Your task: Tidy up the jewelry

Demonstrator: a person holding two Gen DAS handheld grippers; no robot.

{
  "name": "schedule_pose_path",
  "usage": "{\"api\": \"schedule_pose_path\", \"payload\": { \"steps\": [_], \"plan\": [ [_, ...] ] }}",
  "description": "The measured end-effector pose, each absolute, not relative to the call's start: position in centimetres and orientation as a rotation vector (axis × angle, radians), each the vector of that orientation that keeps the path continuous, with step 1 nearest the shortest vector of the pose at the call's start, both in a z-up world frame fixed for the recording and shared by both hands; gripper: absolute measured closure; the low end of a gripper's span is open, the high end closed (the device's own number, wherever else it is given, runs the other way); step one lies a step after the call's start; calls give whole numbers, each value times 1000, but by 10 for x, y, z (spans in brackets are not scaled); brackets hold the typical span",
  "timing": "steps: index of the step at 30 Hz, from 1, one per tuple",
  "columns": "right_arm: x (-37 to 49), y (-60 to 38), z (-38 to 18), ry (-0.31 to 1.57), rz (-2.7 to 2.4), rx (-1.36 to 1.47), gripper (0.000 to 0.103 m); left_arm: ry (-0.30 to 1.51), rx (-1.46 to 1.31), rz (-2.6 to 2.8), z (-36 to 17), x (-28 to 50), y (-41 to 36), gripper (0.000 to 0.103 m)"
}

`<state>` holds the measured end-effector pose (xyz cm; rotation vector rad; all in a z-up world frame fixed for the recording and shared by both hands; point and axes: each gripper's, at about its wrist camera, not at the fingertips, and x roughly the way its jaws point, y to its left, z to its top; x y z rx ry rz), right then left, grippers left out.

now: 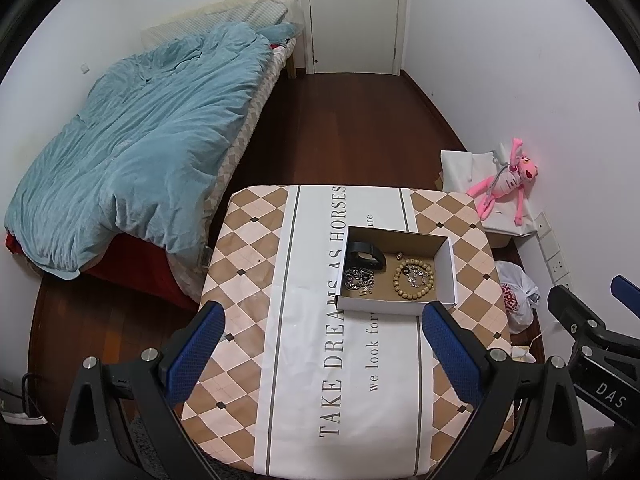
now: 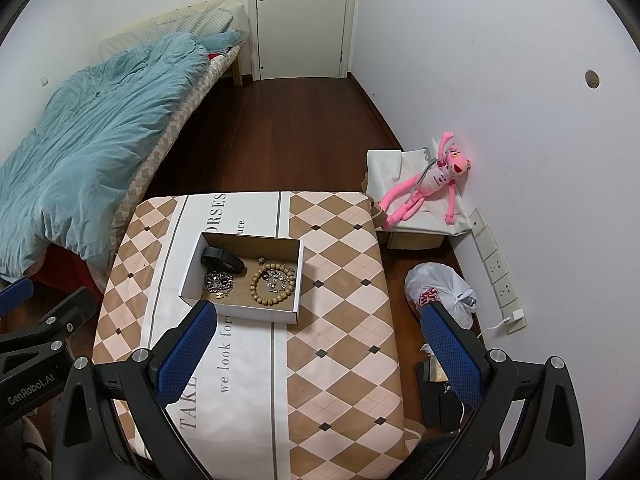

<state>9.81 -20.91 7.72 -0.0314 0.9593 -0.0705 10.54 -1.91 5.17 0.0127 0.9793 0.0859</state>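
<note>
A shallow white cardboard box [image 1: 450,266] [image 2: 298,276] stands on the patterned table [image 1: 280,360] [image 2: 340,340]. In it lie a black band [image 1: 366,256] [image 2: 222,258], a silver chain [image 1: 360,278] [image 2: 218,282], a wooden bead bracelet [image 1: 414,280] [image 2: 276,284] and small silver pieces [image 1: 414,276] [image 2: 276,278] inside the bracelet's ring. My left gripper [image 1: 324,316] is open and empty, held above the table's near half, short of the box. My right gripper [image 2: 320,316] is open and empty, near the box's front edge and to its right.
A bed with a blue quilt [image 1: 140,140] [image 2: 80,140] stands left of the table. A pink plush toy [image 1: 508,176] [image 2: 428,180] lies on a white box by the right wall. A white plastic bag [image 1: 518,292] [image 2: 440,292] is on the floor.
</note>
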Motion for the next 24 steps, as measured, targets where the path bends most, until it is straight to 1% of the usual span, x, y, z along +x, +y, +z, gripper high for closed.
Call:
{"api": "schedule_pose_path", "payload": {
  "steps": [24],
  "plan": [
    [99,-210,81,957,-71,-28,0,976,9,82,56,105,-22,2]
  ]
}}
